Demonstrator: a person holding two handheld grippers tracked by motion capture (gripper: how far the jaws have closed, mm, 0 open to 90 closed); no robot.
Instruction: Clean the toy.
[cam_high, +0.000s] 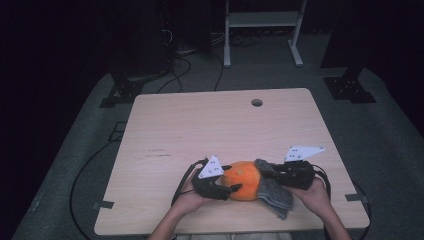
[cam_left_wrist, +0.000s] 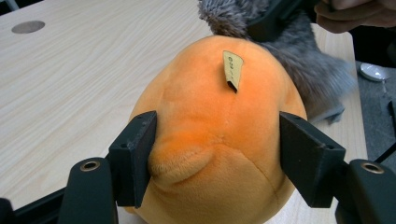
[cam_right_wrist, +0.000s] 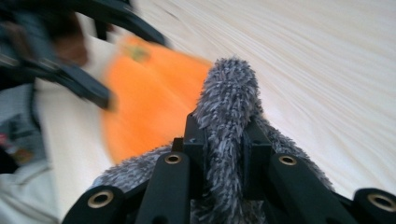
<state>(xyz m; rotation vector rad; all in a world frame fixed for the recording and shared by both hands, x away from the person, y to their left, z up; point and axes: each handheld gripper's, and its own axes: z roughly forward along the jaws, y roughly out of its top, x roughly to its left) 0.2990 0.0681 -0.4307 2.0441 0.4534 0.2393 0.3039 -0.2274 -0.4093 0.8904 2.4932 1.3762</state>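
Note:
An orange plush toy (cam_high: 242, 180) lies near the table's front edge, with a small tan tag (cam_left_wrist: 232, 69) on its top. My left gripper (cam_high: 231, 178) comes at it from the left. In the left gripper view both black pads (cam_left_wrist: 140, 154) press into the sides of the orange plush toy (cam_left_wrist: 219, 126). A grey furry cloth (cam_high: 275, 192) lies against the toy's right side. My right gripper (cam_high: 263, 170) is shut on a fold of the grey furry cloth (cam_right_wrist: 229, 107), with the orange plush toy (cam_right_wrist: 144, 102) blurred just beyond it.
The wooden table (cam_high: 200, 125) has a round hole (cam_high: 257, 102) near its far edge. Beyond it stand a white frame (cam_high: 262, 20) and black stands (cam_high: 120, 90), and cables (cam_high: 175, 75) run over the grey floor.

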